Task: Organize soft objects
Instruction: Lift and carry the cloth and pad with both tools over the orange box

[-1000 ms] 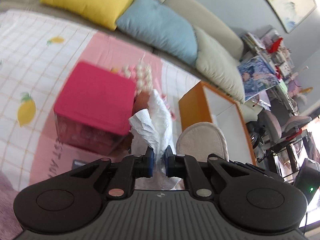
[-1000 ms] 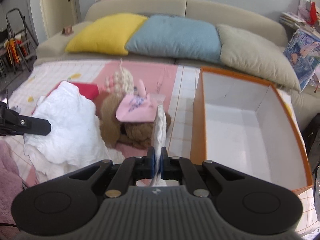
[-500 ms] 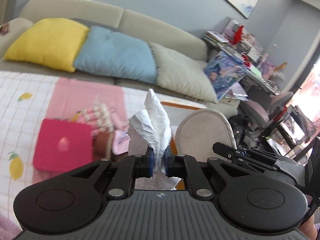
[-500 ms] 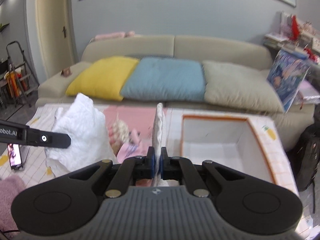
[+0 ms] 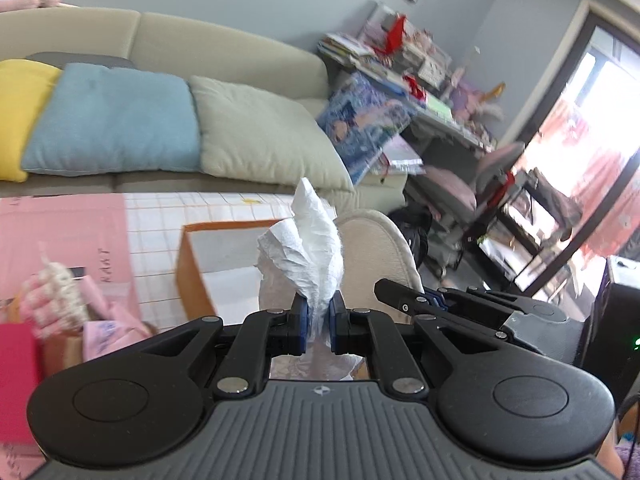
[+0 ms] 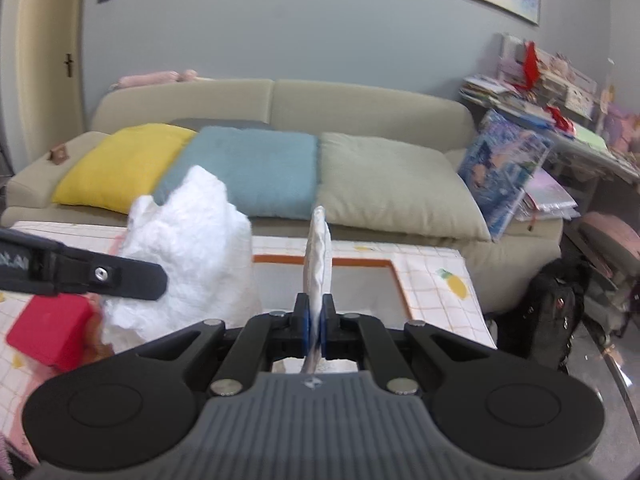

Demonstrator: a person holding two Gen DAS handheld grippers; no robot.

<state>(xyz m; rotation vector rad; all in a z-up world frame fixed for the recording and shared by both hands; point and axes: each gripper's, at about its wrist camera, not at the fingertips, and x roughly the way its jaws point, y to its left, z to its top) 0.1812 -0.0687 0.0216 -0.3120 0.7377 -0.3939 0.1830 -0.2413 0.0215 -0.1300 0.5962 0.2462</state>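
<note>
Flanking the left gripper [image 5: 319, 322], a pink toy heap [image 5: 60, 312] and a red box [image 6: 50, 334] are seen to its left, with the orange-rimmed box [image 5: 192, 276] just ahead. Beyond, a checked table cover [image 6: 436, 280] is backed by a beige sofa [image 6: 360, 108] with yellow, blue and grey cushions. A crumpled white cloth [image 5: 316, 248] is pinched in the left gripper, and a beige slipper [image 6: 319, 248] is clamped edge-on in the right gripper [image 6: 315, 322]; both are held aloft over the box, tilted downward.
</note>
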